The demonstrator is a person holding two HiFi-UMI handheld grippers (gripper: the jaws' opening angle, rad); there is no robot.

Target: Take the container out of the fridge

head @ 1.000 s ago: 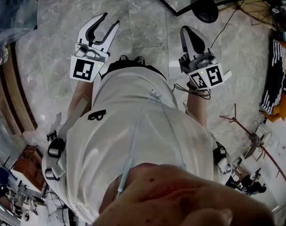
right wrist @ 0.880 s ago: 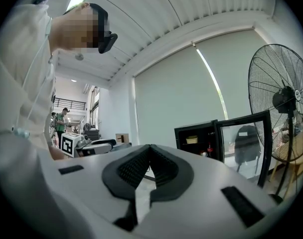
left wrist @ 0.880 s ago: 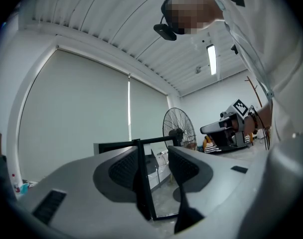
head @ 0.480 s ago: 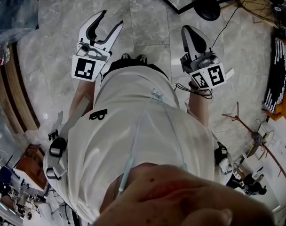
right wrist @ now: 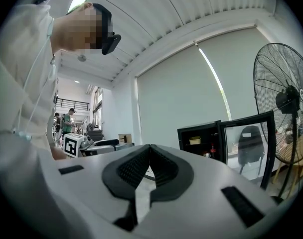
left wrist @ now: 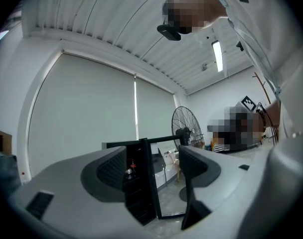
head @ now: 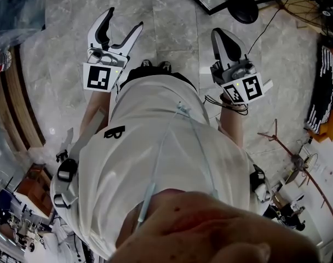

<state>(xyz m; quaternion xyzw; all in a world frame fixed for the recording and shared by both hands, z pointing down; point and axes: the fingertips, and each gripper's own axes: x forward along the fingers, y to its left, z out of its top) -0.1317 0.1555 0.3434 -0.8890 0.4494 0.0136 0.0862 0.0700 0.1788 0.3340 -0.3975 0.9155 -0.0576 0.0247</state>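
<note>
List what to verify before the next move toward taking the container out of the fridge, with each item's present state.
1. The fridge door is open: ok, it stands swung wide.
2. The container is in sight: ok, it sits on the upper shelf of the fridge in the right gripper view.
3. The left gripper is ready to grasp: ok, its jaws are apart, have just been opening, and have nothing between them.
4. The right gripper is free: ok, its jaws are shut together on nothing.
5. The grippers are at the fridge: not ok, it stands some way off from both.
6. The container has a lid: cannot tell, too small.
</note>
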